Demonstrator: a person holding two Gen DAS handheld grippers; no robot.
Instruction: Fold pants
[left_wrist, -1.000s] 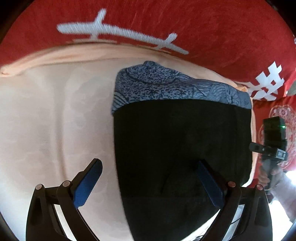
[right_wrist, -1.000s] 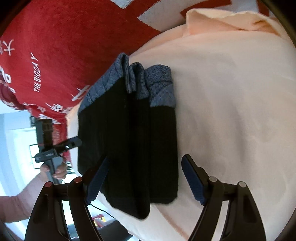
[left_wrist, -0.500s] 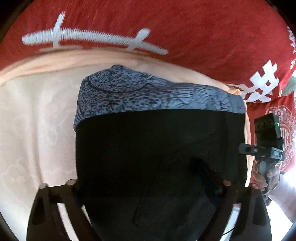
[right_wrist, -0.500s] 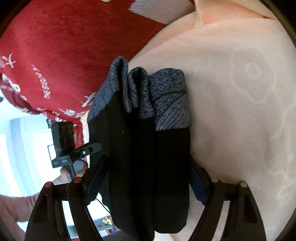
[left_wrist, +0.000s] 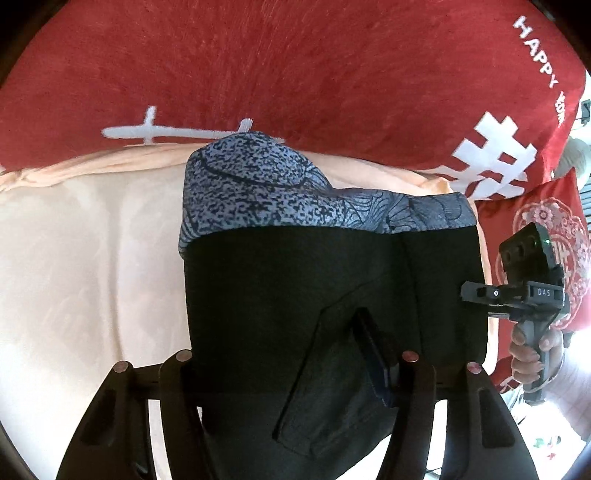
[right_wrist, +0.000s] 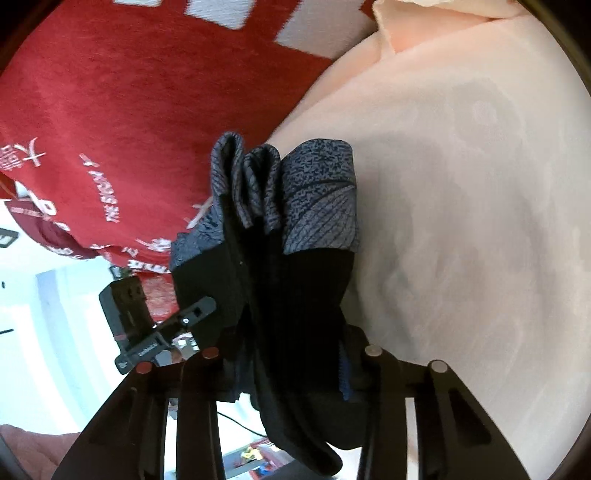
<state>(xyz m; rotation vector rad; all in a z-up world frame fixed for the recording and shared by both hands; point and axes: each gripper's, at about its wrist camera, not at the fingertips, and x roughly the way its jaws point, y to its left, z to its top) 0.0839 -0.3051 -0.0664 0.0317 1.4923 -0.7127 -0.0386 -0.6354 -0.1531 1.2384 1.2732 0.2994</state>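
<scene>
The folded black pants with a blue-grey patterned waistband lie on a peach bedcover. My left gripper has its jaws closing on the near end of the stack. One blue pad presses into the cloth and the other finger is hidden behind it. In the right wrist view the pants stand as a bunched stack of layers. My right gripper is closing on their side, with its blue pad against the fabric. The near end droops below the fingers.
A red blanket with white characters lies behind the pants and over the bed's far side. The right gripper, held by a hand, is at the pants' right edge. The left gripper sits at their left edge. The peach cover spreads wide.
Both grippers went from wide open around the pants to closed onto them. The left one moved over the stack and rose, and the near edge has bunched and lifted.
</scene>
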